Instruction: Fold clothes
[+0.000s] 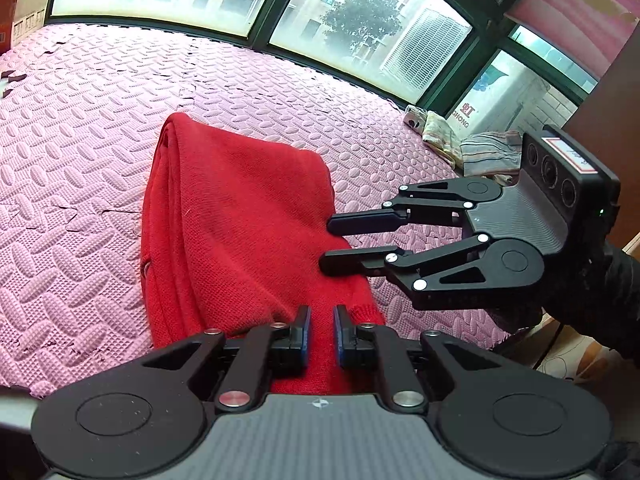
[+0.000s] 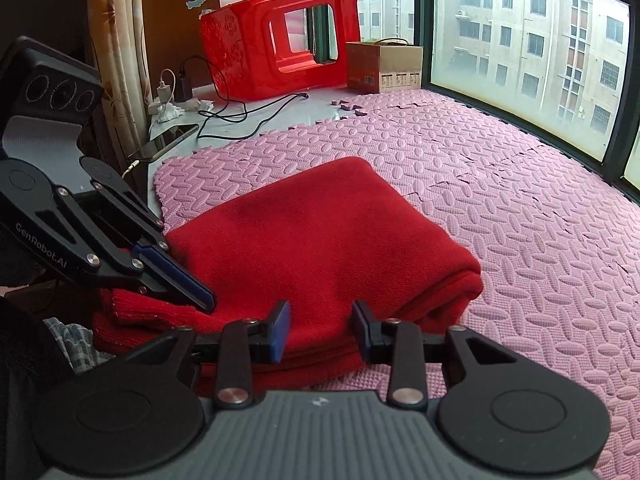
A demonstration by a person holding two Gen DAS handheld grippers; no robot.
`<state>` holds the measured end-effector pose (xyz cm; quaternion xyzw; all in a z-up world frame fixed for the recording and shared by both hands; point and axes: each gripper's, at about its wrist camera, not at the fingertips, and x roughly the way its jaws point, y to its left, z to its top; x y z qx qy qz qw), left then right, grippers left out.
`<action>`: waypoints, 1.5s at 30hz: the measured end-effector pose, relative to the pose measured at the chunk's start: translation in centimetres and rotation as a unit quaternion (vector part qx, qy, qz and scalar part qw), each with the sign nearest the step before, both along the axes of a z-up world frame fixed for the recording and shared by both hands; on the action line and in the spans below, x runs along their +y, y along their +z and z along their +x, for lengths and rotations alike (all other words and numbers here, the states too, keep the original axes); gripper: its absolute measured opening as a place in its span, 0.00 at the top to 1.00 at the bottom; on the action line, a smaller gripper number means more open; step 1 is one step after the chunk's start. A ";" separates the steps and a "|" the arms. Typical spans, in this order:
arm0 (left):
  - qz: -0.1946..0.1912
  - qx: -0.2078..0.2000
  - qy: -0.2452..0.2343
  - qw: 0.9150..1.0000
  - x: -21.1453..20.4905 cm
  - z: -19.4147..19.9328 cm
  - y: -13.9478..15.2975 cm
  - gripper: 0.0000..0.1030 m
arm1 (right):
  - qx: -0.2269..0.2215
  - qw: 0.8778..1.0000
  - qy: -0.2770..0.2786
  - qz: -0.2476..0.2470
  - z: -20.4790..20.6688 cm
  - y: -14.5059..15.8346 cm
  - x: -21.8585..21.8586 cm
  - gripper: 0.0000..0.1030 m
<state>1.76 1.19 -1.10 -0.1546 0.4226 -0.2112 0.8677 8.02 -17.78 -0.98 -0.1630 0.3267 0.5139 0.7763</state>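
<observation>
Left gripper (image 1: 322, 330) pinched near-shut, right gripper (image 2: 321, 330) part-open, neither visibly gripping the folded sweater (image 1: 240, 216) lying just ahead under both on the mat (image 1: 80, 120); looks mid-fold, next needs clamping its near edge.

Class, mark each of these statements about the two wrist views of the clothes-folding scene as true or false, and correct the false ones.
1. The red knit garment lies folded on a pink foam mat. True.
2. The right gripper has its jaws fully closed. False: a clear gap shows between them.
3. A red plastic stool lies tipped on its side by the window. True.
4. The cardboard box sits on top of the garment. False: it stands apart, near the window.
5. The left gripper hovers far from the garment. False: its tips are at the garment's edge.
</observation>
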 end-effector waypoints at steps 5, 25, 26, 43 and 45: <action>0.003 -0.001 0.000 1.000 -0.1 0.0 0.0 0.87 | -0.005 0.999 -0.029 0.014 2.3 0.9 0.6 0.67; 0.003 -0.013 -0.003 1.000 0.9 -1.1 1.4 0.86 | 0.029 0.997 -0.067 -0.022 9.2 -2.0 4.4 0.58; 0.001 -0.013 -0.003 1.000 1.0 -1.2 1.5 0.86 | 0.031 0.997 -0.065 -0.023 9.3 -1.9 4.4 0.57; 0.080 0.010 -0.044 0.996 4.0 -5.8 1.9 0.52 | 0.145 0.984 -0.104 0.011 12.8 -3.5 2.7 0.36; 0.093 0.014 -0.054 0.994 3.3 -5.6 0.9 0.52 | 0.141 0.984 -0.105 0.005 12.6 -3.3 2.6 0.37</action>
